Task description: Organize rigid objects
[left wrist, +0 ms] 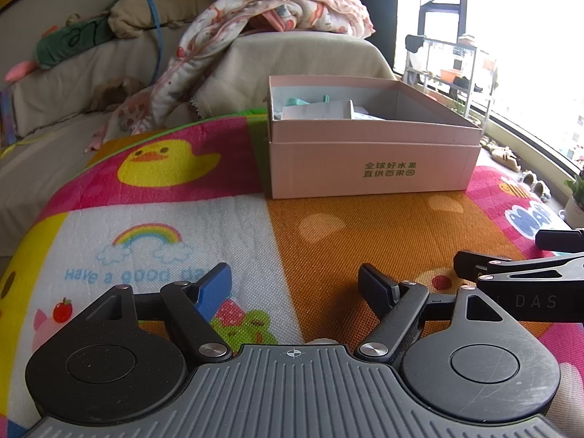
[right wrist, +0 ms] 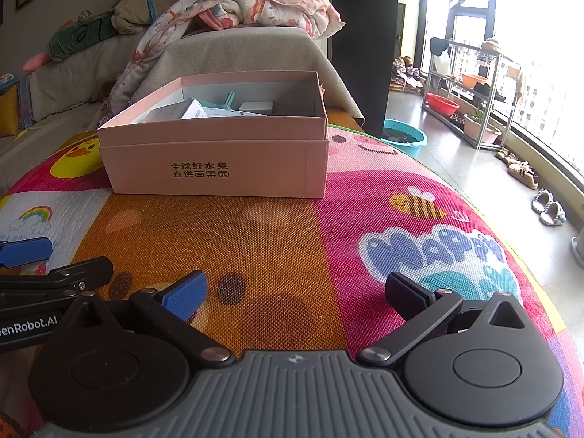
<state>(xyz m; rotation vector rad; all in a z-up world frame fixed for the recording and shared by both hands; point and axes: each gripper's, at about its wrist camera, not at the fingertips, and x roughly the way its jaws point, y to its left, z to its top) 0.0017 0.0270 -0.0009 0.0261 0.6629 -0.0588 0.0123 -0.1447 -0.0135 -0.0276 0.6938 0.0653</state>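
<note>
A pink cardboard box [left wrist: 372,168] with dark printed characters stands on a colourful play mat [left wrist: 328,241]. Inside it lie several pale items: a white carton [left wrist: 321,111] and a mint-green piece [left wrist: 297,102]. The right wrist view shows the same box [right wrist: 219,160] with a white carton [right wrist: 193,109] and a small white block [right wrist: 255,106] in it. My left gripper [left wrist: 295,284] hovers over the mat short of the box, open and empty. My right gripper [right wrist: 295,290] is beside it, also open with nothing between its fingers. Part of the right gripper's fingers [left wrist: 511,273] shows at the left view's right edge.
A beige sofa [left wrist: 292,58] with a patterned blanket [left wrist: 262,14] and plush toys rises behind the box. To the right are bare floor, a teal basin [right wrist: 405,138], a metal shelf rack [right wrist: 471,87] by the window and slippers [right wrist: 547,208].
</note>
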